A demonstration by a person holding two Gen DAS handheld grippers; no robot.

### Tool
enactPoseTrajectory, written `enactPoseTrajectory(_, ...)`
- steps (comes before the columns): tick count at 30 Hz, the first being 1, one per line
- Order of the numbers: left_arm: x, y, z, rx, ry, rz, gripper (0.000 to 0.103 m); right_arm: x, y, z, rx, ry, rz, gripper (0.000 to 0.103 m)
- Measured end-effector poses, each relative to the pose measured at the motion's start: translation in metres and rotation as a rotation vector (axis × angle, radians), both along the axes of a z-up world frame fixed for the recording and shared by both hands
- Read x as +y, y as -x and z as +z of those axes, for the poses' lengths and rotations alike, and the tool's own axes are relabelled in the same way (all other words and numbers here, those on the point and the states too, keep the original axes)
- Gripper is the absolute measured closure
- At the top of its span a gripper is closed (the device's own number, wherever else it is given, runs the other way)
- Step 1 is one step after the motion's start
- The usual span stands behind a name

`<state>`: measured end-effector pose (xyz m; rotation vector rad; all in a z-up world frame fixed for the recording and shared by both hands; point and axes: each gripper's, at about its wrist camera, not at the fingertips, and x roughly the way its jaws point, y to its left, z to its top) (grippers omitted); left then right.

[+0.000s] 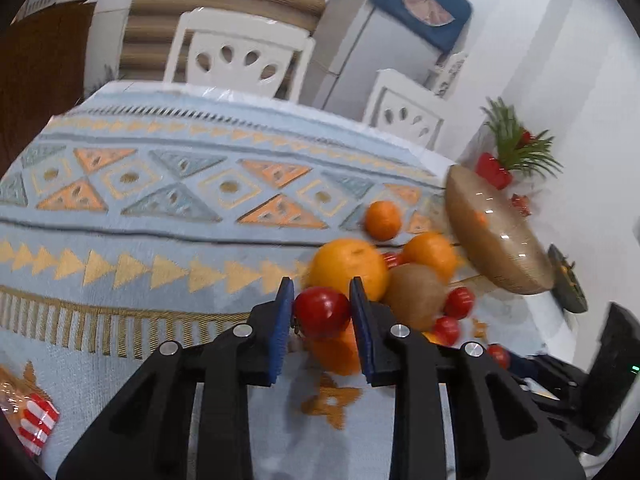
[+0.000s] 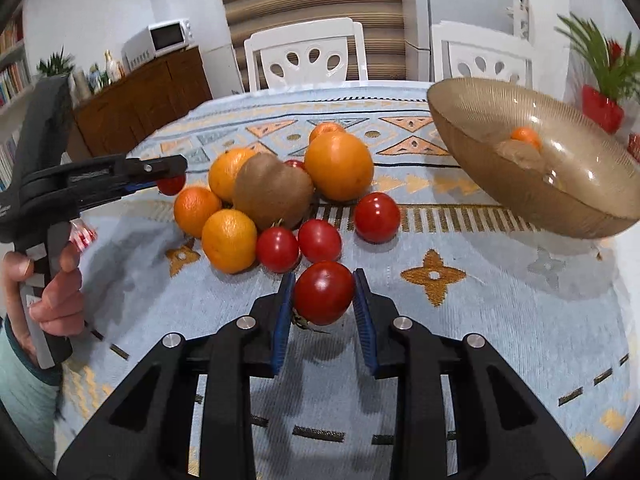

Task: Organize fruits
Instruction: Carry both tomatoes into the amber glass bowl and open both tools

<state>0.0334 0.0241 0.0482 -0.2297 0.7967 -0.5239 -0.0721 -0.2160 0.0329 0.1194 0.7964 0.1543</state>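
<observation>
Right wrist view: right gripper clamps a tomato at lower centre, oranges, a kiwi and tomatoes piled behind; glass bowl upper right, contents blurred. Left gripper pinches another tomato.

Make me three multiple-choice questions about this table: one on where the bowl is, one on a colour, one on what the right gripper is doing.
1. In the right wrist view, the bowl is:
A. left of the kiwi
B. right of the kiwi
C. on a chair

2. The gripper's finger pads are:
A. blue
B. white
C. green

3. The right gripper is:
A. open and empty
B. shut on an orange
C. shut on a tomato

Answers:
1. B: the amber bowl sits right of the kiwi.
2. A: the pads show blue.
3. C: the right gripper clamps a red tomato between its fingers.
</observation>
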Motion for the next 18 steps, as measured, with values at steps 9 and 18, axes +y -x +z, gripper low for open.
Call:
enactPoseTrajectory(9,-0.067,0.017,0.09,-0.168,0.007,-0.151,0.076,-0.062,0.016,0.069,-0.135,-0.019,-0.096,0.073)
enactPoseTrajectory(18,-0.186,0.005,0.104,-0.143,-0.009,-0.316,0.076,-0.156,0.0,0.091,-0.1,-0.035,-0.295,0.073)
